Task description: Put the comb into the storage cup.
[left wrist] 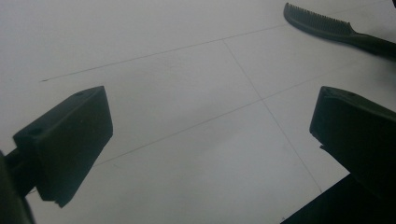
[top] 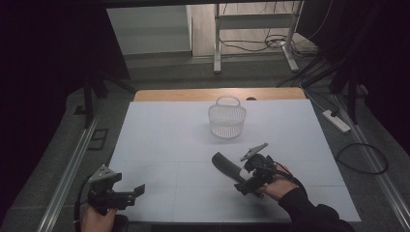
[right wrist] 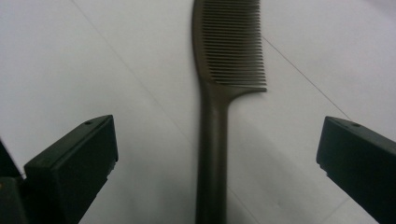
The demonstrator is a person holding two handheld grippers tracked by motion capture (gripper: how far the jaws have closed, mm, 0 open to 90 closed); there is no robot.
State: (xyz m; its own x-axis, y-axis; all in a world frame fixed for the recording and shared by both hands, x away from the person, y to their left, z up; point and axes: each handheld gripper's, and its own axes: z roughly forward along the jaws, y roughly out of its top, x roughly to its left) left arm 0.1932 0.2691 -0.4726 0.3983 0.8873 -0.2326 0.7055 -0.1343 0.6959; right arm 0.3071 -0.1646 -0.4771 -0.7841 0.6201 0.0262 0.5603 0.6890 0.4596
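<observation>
Comb point(right wrist: 212, 116) lies flat on the white table point(top: 159, 140), just in front of the white basket point(top: 226, 120), and your right gripper point(top: 247, 180) hangs over its handle with both jaws spread wide, the handle running between them untouched. Your left gripper point(top: 126, 195) waits at the near left edge, jaws apart on nothing.

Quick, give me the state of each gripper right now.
Left gripper: open, holding nothing, over bare table.
Right gripper: open, jaws on either side of the comb handle, not closed on it.
</observation>
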